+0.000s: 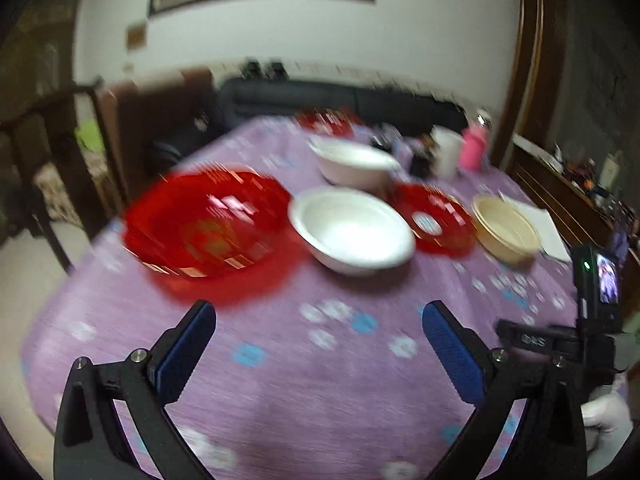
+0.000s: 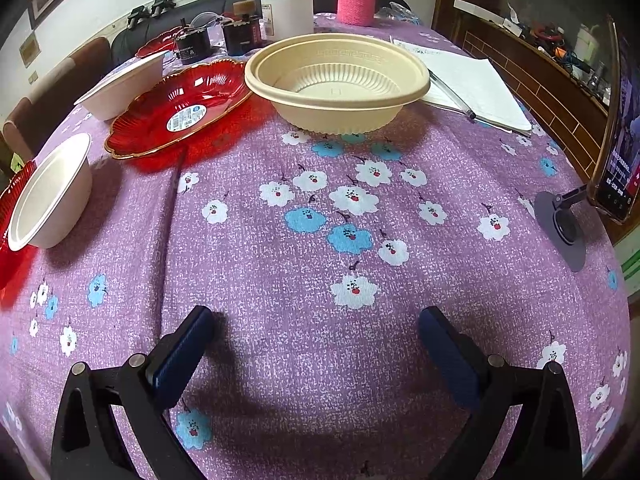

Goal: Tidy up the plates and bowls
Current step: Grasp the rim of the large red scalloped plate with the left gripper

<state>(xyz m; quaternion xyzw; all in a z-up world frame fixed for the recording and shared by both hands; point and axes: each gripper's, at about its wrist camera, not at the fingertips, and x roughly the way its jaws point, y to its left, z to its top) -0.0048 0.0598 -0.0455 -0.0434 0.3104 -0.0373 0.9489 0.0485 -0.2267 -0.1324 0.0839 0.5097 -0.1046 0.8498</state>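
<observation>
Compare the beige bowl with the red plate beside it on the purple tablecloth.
The beige bowl is opaque and matte; the red plate is see-through and glossy. The bowl is deep with a plain round rim; the plate is shallow with a scalloped, gold-edged rim. The plate carries a round sticker in its middle; the bowl has none. Both stand upright and empty on the tablecloth, with ribbed inner walls.

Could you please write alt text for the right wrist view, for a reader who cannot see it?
The open right gripper hovers empty over a purple floral tablecloth. Ahead sit a beige ribbed bowl, a red gold-rimmed plate and two white bowls to the left.
</observation>
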